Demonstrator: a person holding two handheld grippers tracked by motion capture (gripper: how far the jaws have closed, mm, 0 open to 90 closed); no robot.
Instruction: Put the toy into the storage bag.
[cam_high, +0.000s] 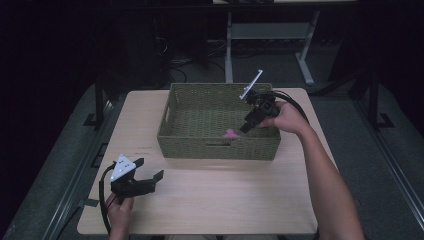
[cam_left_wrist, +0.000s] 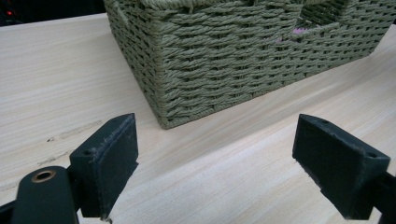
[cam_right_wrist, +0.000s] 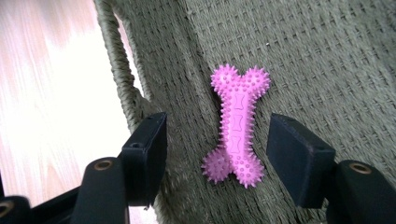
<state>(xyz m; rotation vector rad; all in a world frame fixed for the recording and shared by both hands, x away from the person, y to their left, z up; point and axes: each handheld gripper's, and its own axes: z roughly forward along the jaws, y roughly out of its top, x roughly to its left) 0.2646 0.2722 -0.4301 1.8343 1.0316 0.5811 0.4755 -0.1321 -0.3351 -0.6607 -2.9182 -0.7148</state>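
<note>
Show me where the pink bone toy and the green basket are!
pink bone toy (cam_right_wrist: 236, 126), right gripper view, middle of its spiky shaft.
green basket (cam_high: 218, 148), high view, its woven front wall.

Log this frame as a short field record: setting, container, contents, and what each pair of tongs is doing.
setting: light wooden table, dark room
container: green woven basket, far-centre of table
contents: pink spiked bone toy lying on the basket floor near the front wall
right tongs: open, inside the basket, jaws either side of the toy, not closed on it
left tongs: open, holding nothing, over the near-left table, aimed at a basket corner
</note>
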